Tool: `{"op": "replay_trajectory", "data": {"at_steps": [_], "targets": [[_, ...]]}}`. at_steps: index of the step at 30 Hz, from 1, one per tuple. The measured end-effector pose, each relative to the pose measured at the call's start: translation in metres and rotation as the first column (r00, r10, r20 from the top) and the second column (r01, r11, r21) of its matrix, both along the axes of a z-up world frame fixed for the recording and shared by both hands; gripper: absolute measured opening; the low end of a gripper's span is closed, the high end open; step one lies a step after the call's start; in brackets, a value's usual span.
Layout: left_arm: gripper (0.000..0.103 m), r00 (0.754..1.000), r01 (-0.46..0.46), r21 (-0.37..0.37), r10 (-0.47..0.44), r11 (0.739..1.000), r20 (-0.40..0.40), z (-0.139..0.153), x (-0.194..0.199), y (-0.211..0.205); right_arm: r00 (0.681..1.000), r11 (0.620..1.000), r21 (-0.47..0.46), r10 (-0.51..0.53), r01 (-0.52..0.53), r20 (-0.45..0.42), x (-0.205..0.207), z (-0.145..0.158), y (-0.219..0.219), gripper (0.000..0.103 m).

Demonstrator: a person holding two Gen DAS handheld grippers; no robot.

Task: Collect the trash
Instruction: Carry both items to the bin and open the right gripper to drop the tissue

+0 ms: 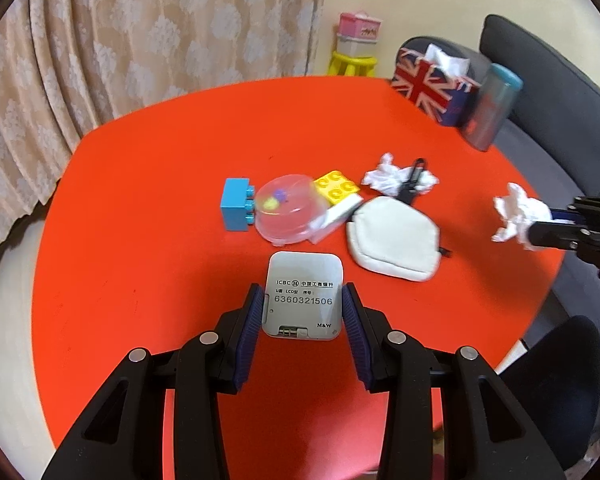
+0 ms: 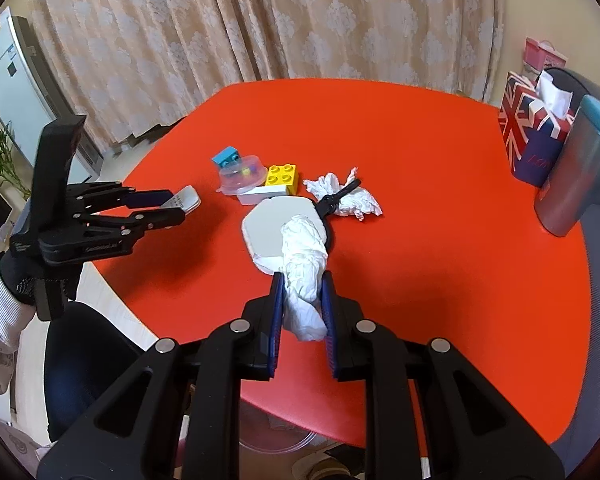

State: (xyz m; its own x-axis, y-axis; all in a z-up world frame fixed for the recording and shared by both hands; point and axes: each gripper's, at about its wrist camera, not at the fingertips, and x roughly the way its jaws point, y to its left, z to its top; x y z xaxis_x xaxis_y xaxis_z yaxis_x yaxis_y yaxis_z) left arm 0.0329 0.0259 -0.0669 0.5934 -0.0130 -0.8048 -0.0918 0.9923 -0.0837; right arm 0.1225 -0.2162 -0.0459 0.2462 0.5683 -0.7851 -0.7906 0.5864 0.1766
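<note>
My left gripper point(image 1: 303, 294) is shut on a flat grey ICBC bank token point(image 1: 303, 300) and holds it above the red table point(image 1: 148, 184); it also shows in the right wrist view point(image 2: 172, 207). My right gripper point(image 2: 302, 286) is shut on a crumpled white tissue point(image 2: 303, 276), held above the table's near edge; it shows in the left wrist view point(image 1: 536, 226) at the right. Another crumpled tissue point(image 2: 350, 196) lies mid-table with a black clip point(image 2: 334, 198) across it.
A white pouch point(image 1: 394, 238), a clear dome container point(image 1: 286, 208), a blue brick point(image 1: 236, 204), a yellow brick point(image 1: 336, 186) and a white block point(image 1: 336, 218) lie mid-table. A Union Jack tissue box point(image 1: 430, 88) and a grey-blue cup point(image 1: 488, 108) stand at the far right. Dark chairs surround the table.
</note>
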Motion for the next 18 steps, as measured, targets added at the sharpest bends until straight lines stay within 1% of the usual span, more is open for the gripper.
{"op": "replay_trajectory", "data": {"at_steps": [10, 18], "targets": [[0.04, 0.997, 0.046, -0.021, -0.044, 0.999, 0.069, 0.027, -0.046, -0.035, 0.999, 1.0, 0.02, 0.01, -0.011, 0.035, -0.034, 0.016, -0.015, 0.018], [0.04, 0.993, 0.072, -0.027, -0.07, 0.997, 0.097, 0.033, -0.077, -0.061, 0.998, 0.999, 0.039, 0.019, -0.021, 0.055, -0.07, 0.022, -0.033, 0.018]]}}
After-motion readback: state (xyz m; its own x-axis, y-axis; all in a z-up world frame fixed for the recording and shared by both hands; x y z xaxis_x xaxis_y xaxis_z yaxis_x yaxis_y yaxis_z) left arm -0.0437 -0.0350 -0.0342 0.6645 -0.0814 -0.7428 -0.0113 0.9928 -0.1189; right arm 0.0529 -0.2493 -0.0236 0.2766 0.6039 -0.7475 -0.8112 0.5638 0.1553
